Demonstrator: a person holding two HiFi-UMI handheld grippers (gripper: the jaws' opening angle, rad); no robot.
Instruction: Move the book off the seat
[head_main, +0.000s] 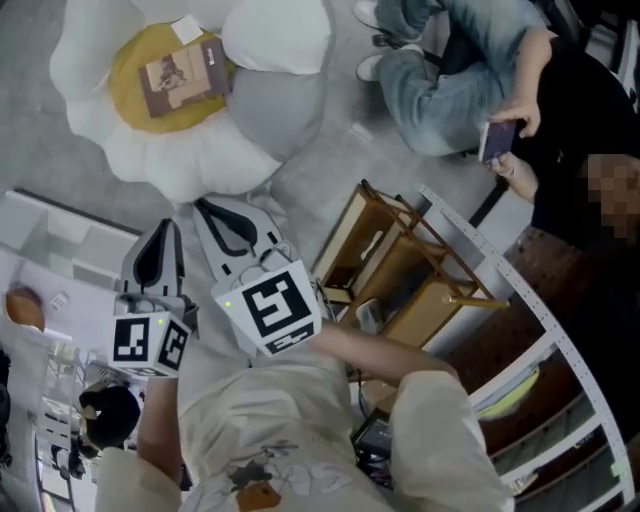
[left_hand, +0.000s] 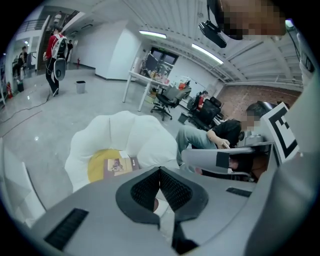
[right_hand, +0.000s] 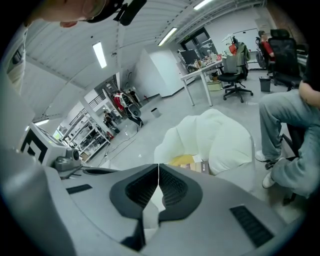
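A brown book (head_main: 183, 75) lies flat on the yellow middle of a white flower-shaped seat (head_main: 150, 160) on the floor. Both grippers hang short of the seat, their tips pointing toward it, and neither touches it. My left gripper (head_main: 165, 225) is shut with nothing in it, and so is my right gripper (head_main: 202, 205) just beside it. In the left gripper view the book (left_hand: 120, 164) shows beyond the shut left gripper (left_hand: 160, 170). In the right gripper view the right gripper (right_hand: 159, 167) is shut, and a white petal half hides the book (right_hand: 202, 165).
A grey cushion (head_main: 275, 100) leans on the seat's right side. A person (head_main: 450, 70) sits on the floor at the upper right with a phone. A wooden rack (head_main: 400, 270) stands to my right, white shelving (head_main: 60, 240) to my left.
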